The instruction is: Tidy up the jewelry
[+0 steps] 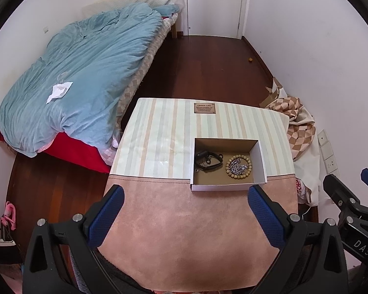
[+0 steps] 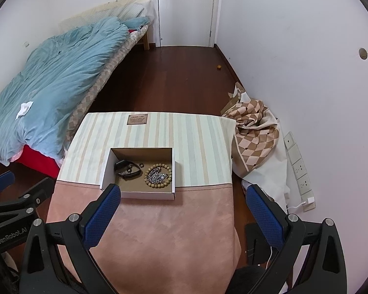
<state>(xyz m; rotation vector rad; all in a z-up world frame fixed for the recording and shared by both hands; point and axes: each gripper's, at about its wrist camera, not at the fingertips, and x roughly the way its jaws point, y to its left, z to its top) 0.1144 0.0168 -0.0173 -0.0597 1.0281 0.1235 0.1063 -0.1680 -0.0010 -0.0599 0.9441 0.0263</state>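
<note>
An open cardboard box (image 1: 260,161) (image 2: 106,169) sits on a small table covered by a striped and pink mat (image 1: 174,220) (image 2: 164,232). Inside lie a wooden bead bracelet (image 1: 239,167) (image 2: 158,173) with a silver chain (image 1: 238,167) (image 2: 157,175) in its ring, a black strap (image 1: 207,161) (image 2: 127,169) and small dark rings. My left gripper (image 1: 186,196) is open and empty, held above the pink part in front of the box. My right gripper (image 2: 182,196) is open and empty, beside the box's near right corner.
A bed with a blue quilt (image 1: 81,73) (image 2: 51,80) stands left of the table. A checked cloth pile (image 1: 299,127) (image 2: 255,132) lies on the floor at the right by wall sockets (image 2: 299,169). A white door (image 1: 213,2) is at the far end.
</note>
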